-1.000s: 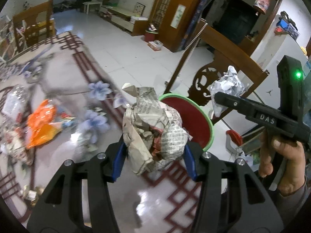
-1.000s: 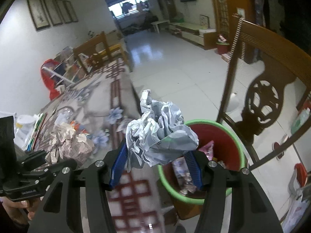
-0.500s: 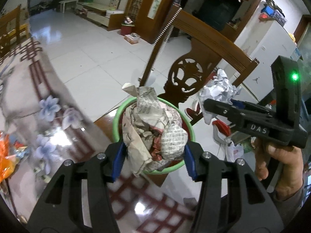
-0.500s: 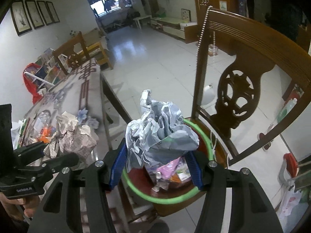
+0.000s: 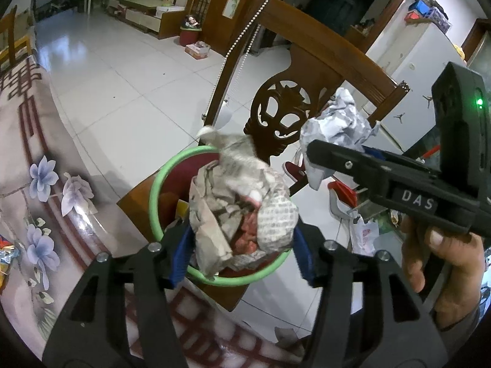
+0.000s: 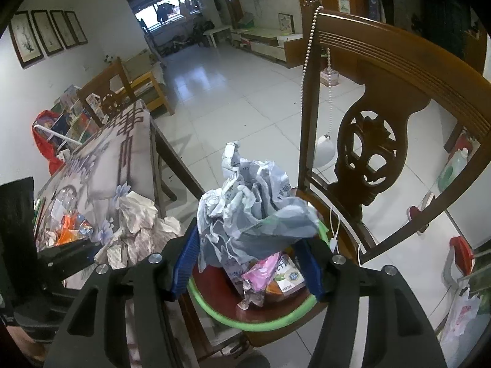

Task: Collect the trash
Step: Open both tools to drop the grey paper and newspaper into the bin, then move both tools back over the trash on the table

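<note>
Tiled living room, white floor running to a far window; carved wooden chair (image 6: 377,141) at right, table with flower-pattern cloth (image 5: 27,165) at left

Item 1: red bin with green rim (image 5: 159,184), standing on a wooden seat just beside the table edge, directly below both my grippers. Wrappers and a small carton already lie inside.

Item 2: my left gripper (image 5: 242,245). Jaws opening; a crumpled newspaper ball (image 5: 242,211) sits between the blue pads, blurred at its top. The right pad stands clear of the paper; whether the left pad touches it I cannot tell. Ball is over the bin mouth.

Item 3: my right gripper (image 6: 248,260). Jaws opening; a grey-white crumpled paper wad (image 6: 251,208) sits between the pads with gaps at both sides, over the bin's near-left part.

Item 4: remaining trash on the table, far left: orange wrapper (image 6: 66,230), clear plastic.

Risks, as I judge them:
- both wads released together may collide and one may bounce off the rim to the floor
- the wide newspaper ball overlaps the rim's right edge; it may lodge there or tip out
- loose paper may catch on a pad as the jaws part and get dragged away from the bin
</note>
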Action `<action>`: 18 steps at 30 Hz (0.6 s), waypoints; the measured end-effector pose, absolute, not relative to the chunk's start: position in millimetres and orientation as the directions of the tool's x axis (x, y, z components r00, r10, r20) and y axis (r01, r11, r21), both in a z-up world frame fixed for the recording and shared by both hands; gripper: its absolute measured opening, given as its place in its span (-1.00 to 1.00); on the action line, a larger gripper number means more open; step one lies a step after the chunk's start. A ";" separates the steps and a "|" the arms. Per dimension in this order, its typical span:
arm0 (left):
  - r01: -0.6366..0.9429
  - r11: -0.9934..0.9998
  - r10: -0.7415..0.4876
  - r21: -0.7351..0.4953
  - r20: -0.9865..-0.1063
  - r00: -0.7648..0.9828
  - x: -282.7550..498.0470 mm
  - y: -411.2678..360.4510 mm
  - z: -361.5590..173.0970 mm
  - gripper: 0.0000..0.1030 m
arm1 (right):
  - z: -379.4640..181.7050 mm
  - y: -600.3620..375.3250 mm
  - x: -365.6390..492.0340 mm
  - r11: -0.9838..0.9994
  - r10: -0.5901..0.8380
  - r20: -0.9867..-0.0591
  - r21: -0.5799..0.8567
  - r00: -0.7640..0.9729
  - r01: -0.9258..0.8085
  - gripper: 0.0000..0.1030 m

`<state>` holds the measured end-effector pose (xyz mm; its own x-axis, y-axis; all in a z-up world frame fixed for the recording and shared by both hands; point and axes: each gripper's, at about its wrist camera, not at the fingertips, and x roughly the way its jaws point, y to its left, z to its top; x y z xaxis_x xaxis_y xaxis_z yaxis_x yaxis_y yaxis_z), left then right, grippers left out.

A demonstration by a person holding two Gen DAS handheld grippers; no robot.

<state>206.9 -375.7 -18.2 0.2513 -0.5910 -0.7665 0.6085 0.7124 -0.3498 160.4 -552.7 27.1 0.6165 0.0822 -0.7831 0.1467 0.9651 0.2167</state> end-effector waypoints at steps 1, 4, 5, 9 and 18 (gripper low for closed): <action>0.604 0.715 -0.592 -0.352 -0.764 0.256 207.0 -374.8 -18.1 0.40 | 27.8 -553.4 160.5 0.963 0.080 -0.780 0.220 0.621 0.153 0.30; 0.592 0.727 -0.589 -0.349 -0.759 0.275 205.9 -372.3 -18.0 0.75 | 29.5 -552.5 160.7 0.963 0.080 -0.775 0.222 0.627 0.152 0.41; 0.593 0.731 -0.582 -0.339 -0.763 0.281 204.8 -371.1 -18.1 0.79 | 29.9 -551.3 160.6 0.963 0.079 -0.774 0.221 0.628 0.152 0.52; 0.593 0.746 -0.560 -0.303 -0.768 0.312 200.8 -360.4 -15.3 0.89 | 31.7 -547.1 161.3 0.966 0.077 -0.770 0.214 0.633 0.144 0.58; 0.543 0.782 -0.539 -0.306 -0.769 0.342 199.1 -332.2 -11.9 0.89 | 38.5 -535.4 160.7 0.968 0.078 -0.761 0.213 0.644 0.135 0.79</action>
